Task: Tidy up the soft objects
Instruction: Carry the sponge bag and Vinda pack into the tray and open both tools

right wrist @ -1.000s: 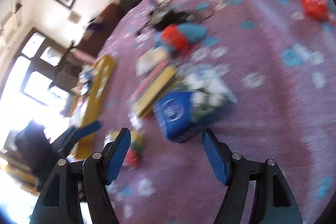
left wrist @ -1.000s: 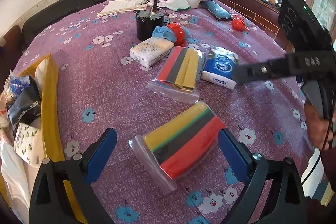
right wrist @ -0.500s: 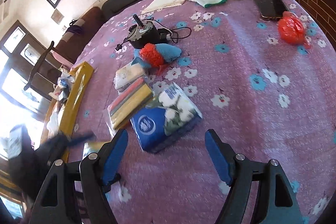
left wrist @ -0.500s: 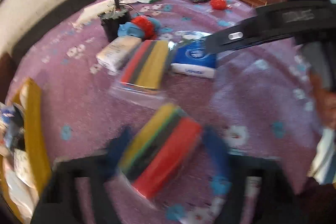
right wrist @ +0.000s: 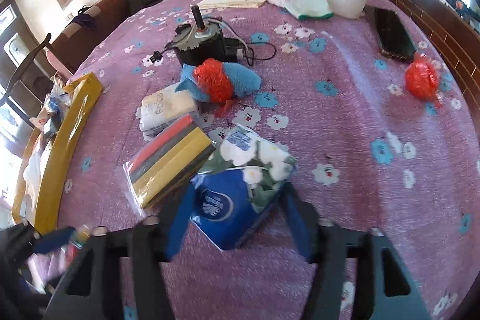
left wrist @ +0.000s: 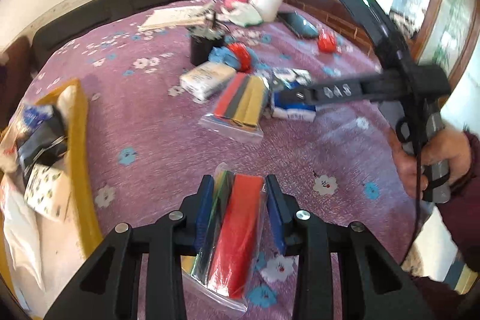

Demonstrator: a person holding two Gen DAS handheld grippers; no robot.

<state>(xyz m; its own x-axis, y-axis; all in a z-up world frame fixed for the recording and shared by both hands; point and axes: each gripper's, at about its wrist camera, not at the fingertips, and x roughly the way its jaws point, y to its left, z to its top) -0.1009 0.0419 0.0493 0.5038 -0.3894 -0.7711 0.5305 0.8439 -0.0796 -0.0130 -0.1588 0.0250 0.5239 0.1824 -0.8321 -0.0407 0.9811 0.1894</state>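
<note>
Right wrist view: the blue tissue pack (right wrist: 237,200), logo blurred, lies between the wide-spread right gripper (right wrist: 237,222). At 8 o'clock, the left gripper (left wrist: 240,209) clamps a bagged sponge pack (left wrist: 237,230).

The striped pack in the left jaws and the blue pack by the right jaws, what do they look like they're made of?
Striped pack: looks like stacked sponge or cloth layers, matte red, dark and yellow, inside a clear glossy plastic bag that glints and crinkles at its edges. Blue pack: soft tissue pack in thin printed plastic film, shiny, wrinkled at the corners; the contents are hidden.
</note>
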